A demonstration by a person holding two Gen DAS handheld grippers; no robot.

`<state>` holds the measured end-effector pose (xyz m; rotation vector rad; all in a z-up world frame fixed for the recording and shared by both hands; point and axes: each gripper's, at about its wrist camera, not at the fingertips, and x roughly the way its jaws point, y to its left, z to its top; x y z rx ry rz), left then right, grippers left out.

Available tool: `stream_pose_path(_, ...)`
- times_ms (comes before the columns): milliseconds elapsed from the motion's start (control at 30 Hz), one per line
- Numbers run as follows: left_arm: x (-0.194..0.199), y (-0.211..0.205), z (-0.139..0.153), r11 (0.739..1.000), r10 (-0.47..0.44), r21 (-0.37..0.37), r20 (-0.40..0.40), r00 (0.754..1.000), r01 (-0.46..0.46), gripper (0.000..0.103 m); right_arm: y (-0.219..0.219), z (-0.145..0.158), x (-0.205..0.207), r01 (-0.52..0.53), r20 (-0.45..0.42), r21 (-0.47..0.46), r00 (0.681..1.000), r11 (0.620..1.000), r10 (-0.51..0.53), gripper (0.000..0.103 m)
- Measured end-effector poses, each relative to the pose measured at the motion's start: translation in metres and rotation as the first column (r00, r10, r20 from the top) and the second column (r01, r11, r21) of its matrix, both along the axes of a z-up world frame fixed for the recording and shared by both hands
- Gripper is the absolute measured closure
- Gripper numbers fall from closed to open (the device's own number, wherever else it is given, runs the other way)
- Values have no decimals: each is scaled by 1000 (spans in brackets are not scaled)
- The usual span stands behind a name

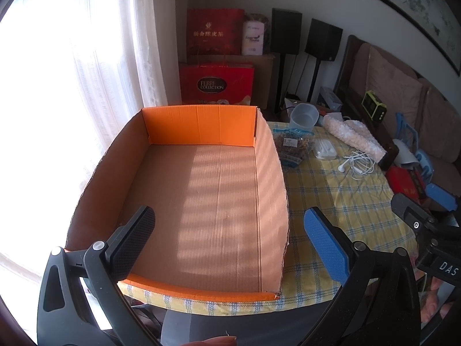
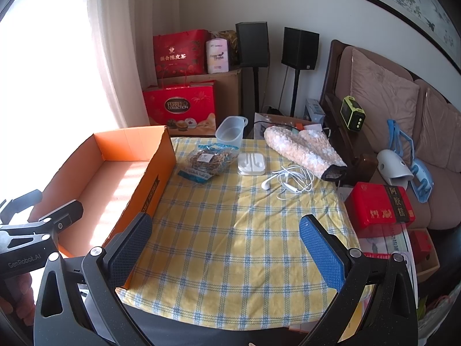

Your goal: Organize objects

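Observation:
An empty orange cardboard box (image 1: 201, 201) sits at the left of the checked tablecloth (image 2: 245, 230); it also shows in the right wrist view (image 2: 115, 167). At the table's far side lie a bag of dried herbs (image 2: 206, 160), a white earphone case (image 2: 251, 163), tangled white earphones (image 2: 288, 181), a clear plastic cup (image 2: 230, 131) and a fluffy pink roll (image 2: 305, 150). My left gripper (image 1: 227, 242) is open and empty above the box's near end. My right gripper (image 2: 224, 248) is open and empty above the cloth's near part.
Red gift bags (image 2: 180, 106) and two black speakers (image 2: 299, 47) stand behind the table. A sofa (image 2: 403, 109) with cushions, a red tin (image 2: 380, 204) and a green device (image 2: 353, 114) are on the right. A bright curtained window is on the left.

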<state>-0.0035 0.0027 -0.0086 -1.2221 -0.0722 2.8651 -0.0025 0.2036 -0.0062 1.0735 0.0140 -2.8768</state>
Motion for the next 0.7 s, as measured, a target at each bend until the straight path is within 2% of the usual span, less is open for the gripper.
stream_pose_path(700,-2,2,6,1000,-8,4,-5,1000,8,0,0,0,0,1,0,-2,1000,1000,-1,0)
